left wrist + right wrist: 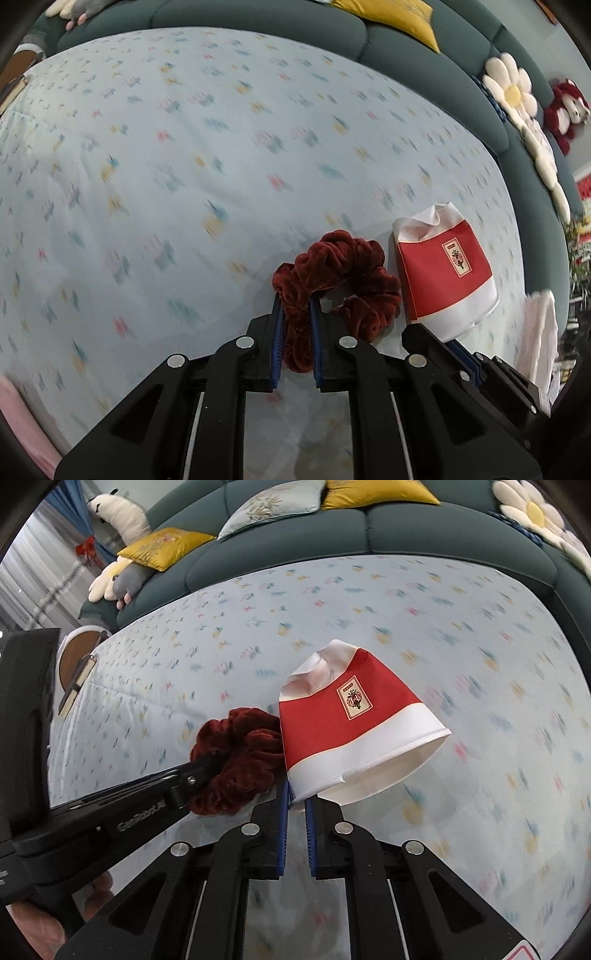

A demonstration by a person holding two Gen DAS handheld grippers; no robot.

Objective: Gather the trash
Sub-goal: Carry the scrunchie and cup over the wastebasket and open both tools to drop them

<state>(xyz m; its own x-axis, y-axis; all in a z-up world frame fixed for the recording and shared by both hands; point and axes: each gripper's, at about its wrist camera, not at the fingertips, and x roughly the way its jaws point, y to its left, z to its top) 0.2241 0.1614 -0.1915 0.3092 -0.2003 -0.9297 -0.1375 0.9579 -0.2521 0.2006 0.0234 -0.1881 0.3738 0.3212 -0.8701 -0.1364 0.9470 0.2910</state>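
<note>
Right gripper [297, 797] pinches the paper cup [354, 723] by its rim, light and crushable, so squeeze gently; left gripper [297, 310] is clamped on the soft, squashy scrunchie [340, 280] over the bedsheet [184, 166].

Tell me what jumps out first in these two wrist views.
The crumpled red-and-white paper cup, pinched at its rim by the right hand-held gripper and lifted over the patterned bedsheet. Just left of it, the dark red velvet scrunchie is clamped in the left hand-held gripper. Yellow cushions sit on the teal headboard behind.
</note>
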